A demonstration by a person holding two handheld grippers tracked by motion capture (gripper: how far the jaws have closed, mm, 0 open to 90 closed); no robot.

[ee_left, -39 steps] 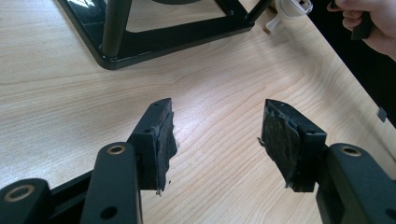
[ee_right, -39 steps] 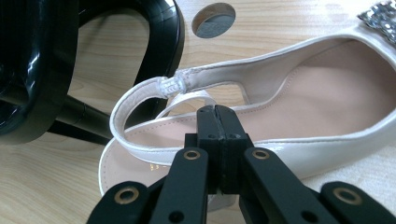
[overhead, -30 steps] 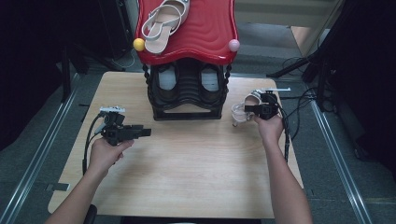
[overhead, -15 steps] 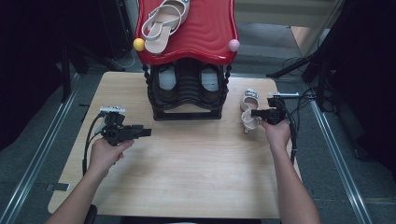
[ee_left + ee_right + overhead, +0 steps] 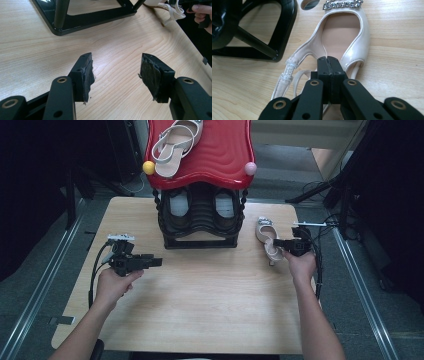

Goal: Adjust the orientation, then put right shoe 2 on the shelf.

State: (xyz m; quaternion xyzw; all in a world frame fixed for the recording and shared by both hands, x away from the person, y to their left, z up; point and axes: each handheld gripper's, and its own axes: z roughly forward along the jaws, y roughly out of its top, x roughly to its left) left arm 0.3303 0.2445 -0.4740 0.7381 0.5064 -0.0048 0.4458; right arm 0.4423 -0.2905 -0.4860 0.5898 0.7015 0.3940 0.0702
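A beige heeled shoe (image 5: pixel 265 233) with a jewelled strap (image 5: pixel 342 4) lies on the wooden table (image 5: pixel 200 295), right of the black rack (image 5: pixel 200 232), its toe pointing away from me. My right gripper (image 5: pixel 276 243) is at its heel end. In the right gripper view the jaws (image 5: pixel 327 60) are pressed together over the back rim of the shoe (image 5: pixel 342 32), and the grip point itself is hidden. My left gripper (image 5: pixel 159 262) is held over the left part of the table, jaws (image 5: pixel 116 72) wide apart with nothing between them.
The rack carries a red wavy top (image 5: pixel 220 155) with a matching beige shoe (image 5: pixel 172 145) on it, and a yellow ball (image 5: pixel 148 167) and a pink ball (image 5: pixel 250 168) at its front corners. Dark shoes (image 5: pixel 178 205) sit inside. Cables trail off the right table edge (image 5: pixel 320 270).
My right gripper has shifted to the right with the shoe's heel end, and the shoe has turned so its toe points away. The left hand has stayed still.
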